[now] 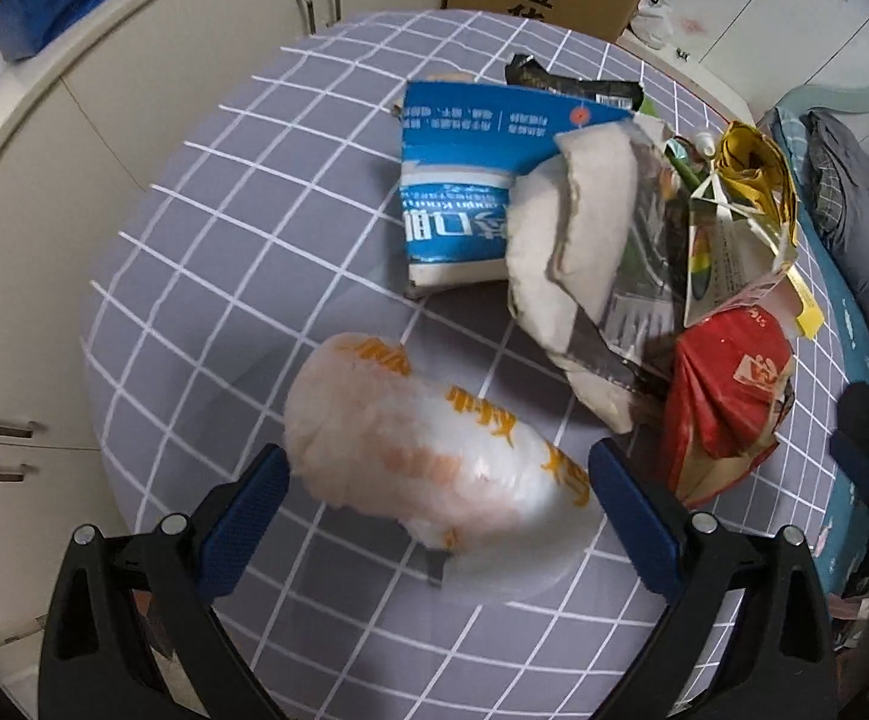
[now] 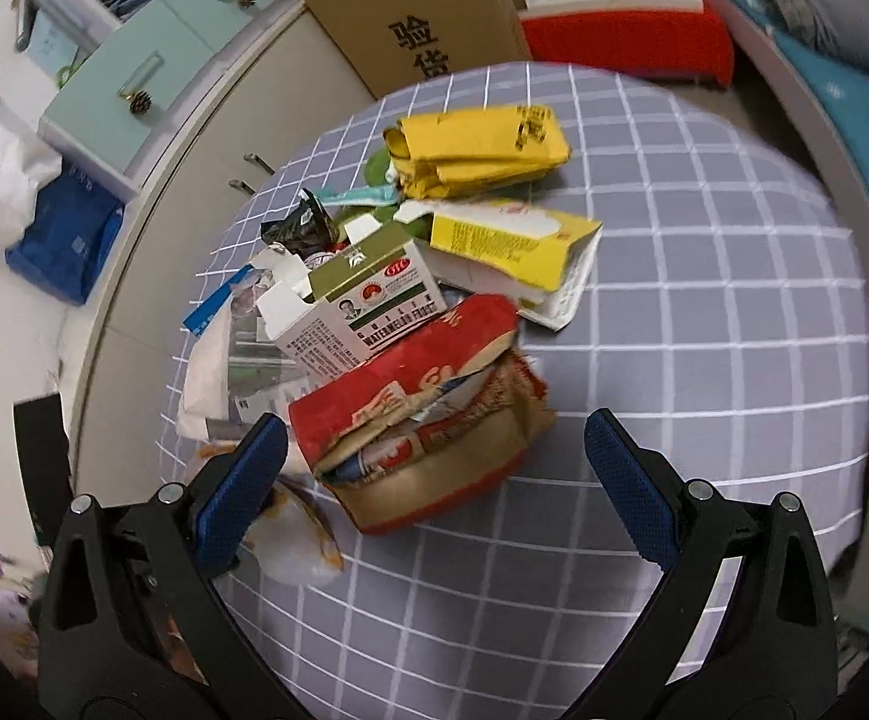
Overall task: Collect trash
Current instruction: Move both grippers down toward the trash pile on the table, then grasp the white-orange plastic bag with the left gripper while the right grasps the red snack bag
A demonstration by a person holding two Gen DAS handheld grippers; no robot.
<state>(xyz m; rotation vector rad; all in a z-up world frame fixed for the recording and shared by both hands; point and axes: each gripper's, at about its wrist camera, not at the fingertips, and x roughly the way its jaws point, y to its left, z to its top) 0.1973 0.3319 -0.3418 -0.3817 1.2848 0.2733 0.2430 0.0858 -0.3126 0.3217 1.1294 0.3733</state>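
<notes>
Left hand-held gripper (image 1: 437, 483) wide open, straddling white bag (image 1: 434, 456) at lower centre: light, soft, slippery; best pinched mid-body. Right hand-held gripper (image 2: 434, 462) wide open, empty, around red pack (image 2: 422, 414) on surface (image 2: 704, 300).

Each tool (image 1: 437, 483) (image 2: 434, 453) has black plastic arms, silver screws, and textured blue finger pads (image 1: 245, 531).
</notes>
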